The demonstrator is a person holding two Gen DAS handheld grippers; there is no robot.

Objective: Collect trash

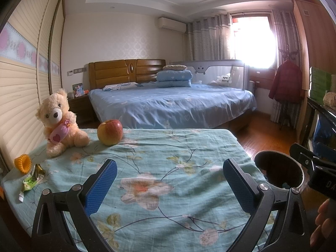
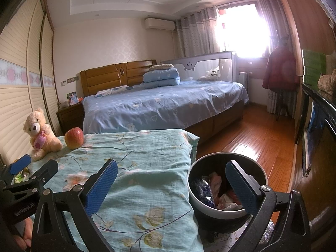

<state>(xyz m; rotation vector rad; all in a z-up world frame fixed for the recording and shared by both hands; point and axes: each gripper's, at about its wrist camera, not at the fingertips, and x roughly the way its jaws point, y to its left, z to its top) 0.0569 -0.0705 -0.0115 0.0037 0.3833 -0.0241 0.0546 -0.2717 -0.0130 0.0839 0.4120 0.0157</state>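
A green snack wrapper (image 1: 33, 180) lies crumpled at the table's left edge, beside an orange ring-shaped hair tie (image 1: 22, 163). My left gripper (image 1: 169, 185) hovers open over the floral tablecloth (image 1: 159, 157), to the right of the wrapper, with nothing between its blue pads. A round black trash bin (image 2: 226, 183) stands off the table's right side and holds several crumpled wrappers (image 2: 214, 185). My right gripper (image 2: 171, 187) is open and empty, its right finger over the bin's mouth. The bin (image 1: 278, 171) also shows in the left wrist view, as does the left gripper (image 2: 23, 168) in the right wrist view.
A cream teddy bear (image 1: 58, 121) and a red-yellow apple (image 1: 110, 131) sit at the table's far left. Beyond the table are a blue bed (image 1: 172, 103), a wooden floor (image 2: 258, 138) and a dark cabinet (image 2: 315, 130) on the right. A hand (image 1: 322, 222) holds the right gripper.
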